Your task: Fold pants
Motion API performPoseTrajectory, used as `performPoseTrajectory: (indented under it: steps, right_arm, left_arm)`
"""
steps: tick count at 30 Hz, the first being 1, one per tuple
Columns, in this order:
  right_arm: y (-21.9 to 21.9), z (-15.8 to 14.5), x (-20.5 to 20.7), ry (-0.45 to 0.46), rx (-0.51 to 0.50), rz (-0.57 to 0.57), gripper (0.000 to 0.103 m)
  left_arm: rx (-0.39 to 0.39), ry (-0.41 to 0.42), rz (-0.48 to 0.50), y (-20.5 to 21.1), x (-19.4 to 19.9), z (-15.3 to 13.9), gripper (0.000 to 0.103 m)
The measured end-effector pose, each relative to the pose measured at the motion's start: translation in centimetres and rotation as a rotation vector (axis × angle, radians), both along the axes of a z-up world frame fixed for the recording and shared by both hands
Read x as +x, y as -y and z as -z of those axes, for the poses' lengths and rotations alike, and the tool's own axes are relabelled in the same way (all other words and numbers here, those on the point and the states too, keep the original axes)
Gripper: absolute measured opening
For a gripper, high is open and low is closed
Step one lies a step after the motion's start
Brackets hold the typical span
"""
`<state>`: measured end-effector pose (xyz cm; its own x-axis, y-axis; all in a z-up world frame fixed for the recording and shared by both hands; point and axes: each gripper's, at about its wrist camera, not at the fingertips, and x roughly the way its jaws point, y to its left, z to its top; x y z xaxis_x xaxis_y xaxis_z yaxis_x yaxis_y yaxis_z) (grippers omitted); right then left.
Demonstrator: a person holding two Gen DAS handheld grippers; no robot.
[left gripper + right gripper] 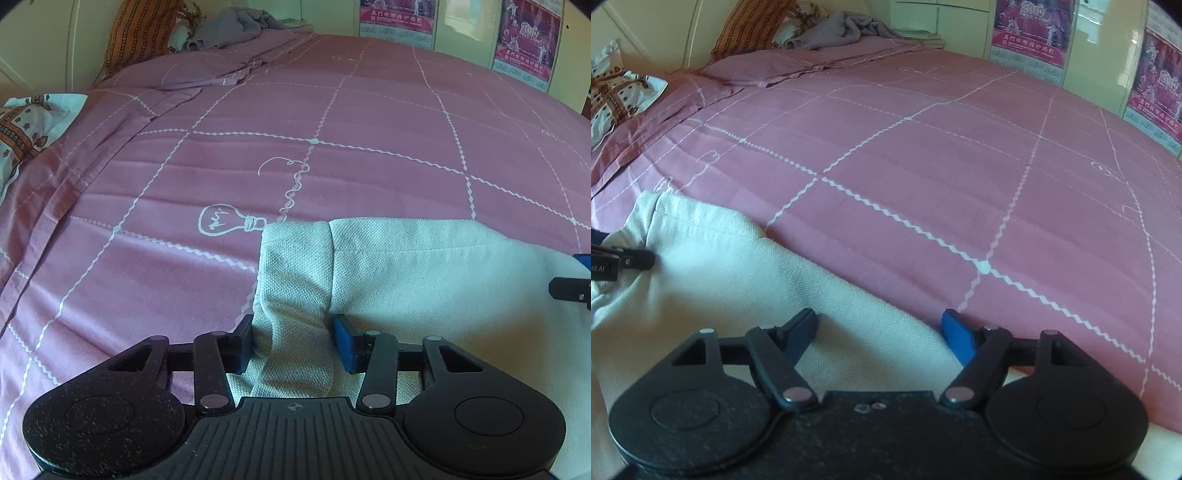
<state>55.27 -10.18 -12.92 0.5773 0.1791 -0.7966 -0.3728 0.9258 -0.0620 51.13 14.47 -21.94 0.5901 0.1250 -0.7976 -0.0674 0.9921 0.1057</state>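
Observation:
Pale cream-grey textured pants (424, 280) lie on the pink bedspread (332, 110) at the near edge, with a folded top edge and a crease at the left end. My left gripper (293, 341) is open, its fingers straddling a raised fold of the pants' left end. My right gripper (879, 338) is open and wide, resting over the pants (738, 277) at their right edge, with cloth between the fingers. The right gripper's tip shows at the right edge of the left wrist view (576, 280); the left gripper's tip shows at the left of the right wrist view (624, 260).
Pink pillows (192, 74) and a patterned orange cushion (144, 29) lie at the head of the bed with a crumpled grey cloth (240, 26). A patterned white pillow (29, 125) sits at the left. Posters (524, 37) hang on the far wall.

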Motion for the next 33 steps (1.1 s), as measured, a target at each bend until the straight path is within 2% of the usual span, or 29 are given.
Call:
performPoseTrajectory:
  steps: [1, 2, 5, 10, 15, 18, 21, 22, 23, 25, 27, 28, 29, 30, 32, 33]
  right_arm:
    - [-0.2, -0.3, -0.2, -0.014, 0.010, -0.033, 0.031]
    - [-0.5, -0.5, -0.4, -0.025, 0.013, -0.049, 0.010]
    - [-1.4, -1.3, -2.0, 0.001, -0.029, -0.089, 0.008]
    - [-1.6, -4.7, -7.0, 0.085, 0.022, -0.103, 0.007]
    - [-2.2, -7.5, -15.6, 0.126, 0.061, -0.163, 0.007]
    - [-2.8, -7.2, -20.8, 0.112, 0.067, -0.181, 0.007]
    - [-3.6, -5.0, -25.4, 0.058, 0.076, -0.169, 0.007]
    - [-3.9, -3.8, -26.4, 0.037, 0.069, -0.154, 0.011]
    - [-4.1, -2.4, -27.0, 0.002, 0.062, -0.134, 0.020]
    - [-4.2, -0.8, -27.8, -0.026, 0.053, -0.087, 0.021]
    - [-3.9, -1.4, -28.3, -0.018, 0.086, -0.049, 0.023]
    - [-3.5, -1.9, -28.3, -0.027, 0.122, -0.024, 0.026]
    - [-3.1, -2.4, -28.5, -0.030, 0.158, -0.001, 0.031]
    - [-2.5, -2.9, -28.6, -0.029, 0.187, 0.026, 0.034]
    - [-1.3, -3.2, -28.6, -0.046, 0.223, 0.089, 0.049]
    - [-0.5, -3.0, -28.6, -0.062, 0.243, 0.122, 0.049]
  left_arm:
    - [0.006, 0.002, 0.002, 0.1, -0.1, -0.1, 0.039]
    - [0.009, 0.002, 0.003, 0.2, -0.3, -0.3, 0.035]
    - [0.005, 0.010, -0.009, 0.1, -0.9, -1.2, 0.028]
    - [-0.027, 0.046, -0.015, -1.0, -3.4, -3.9, 0.023]
    - [-0.067, 0.071, 0.016, -2.6, -8.8, -6.3, 0.022]
    - [-0.076, 0.051, 0.034, -3.6, -12.8, -6.5, 0.022]
    - [-0.063, 0.005, 0.051, -4.1, -16.4, -5.1, 0.023]
    - [-0.067, -0.016, 0.043, -4.3, -17.4, -4.5, 0.026]
    - [-0.076, -0.044, 0.033, -4.5, -18.0, -4.0, 0.035]
    - [-0.102, -0.078, -0.004, -5.1, -19.5, -3.6, 0.043]
    - [-0.138, -0.073, -0.025, -6.1, -21.0, -4.2, 0.064]
    - [-0.167, -0.076, -0.045, -6.6, -21.6, -4.6, 0.083]
    - [-0.205, -0.071, -0.066, -7.2, -22.4, -5.0, 0.090]
    - [-0.241, -0.063, -0.088, -7.8, -23.0, -5.5, 0.091]
    - [-0.334, -0.060, -0.133, -8.9, -23.8, -6.0, 0.091]
    - [-0.384, -0.062, -0.159, -9.4, -24.0, -6.1, 0.091]
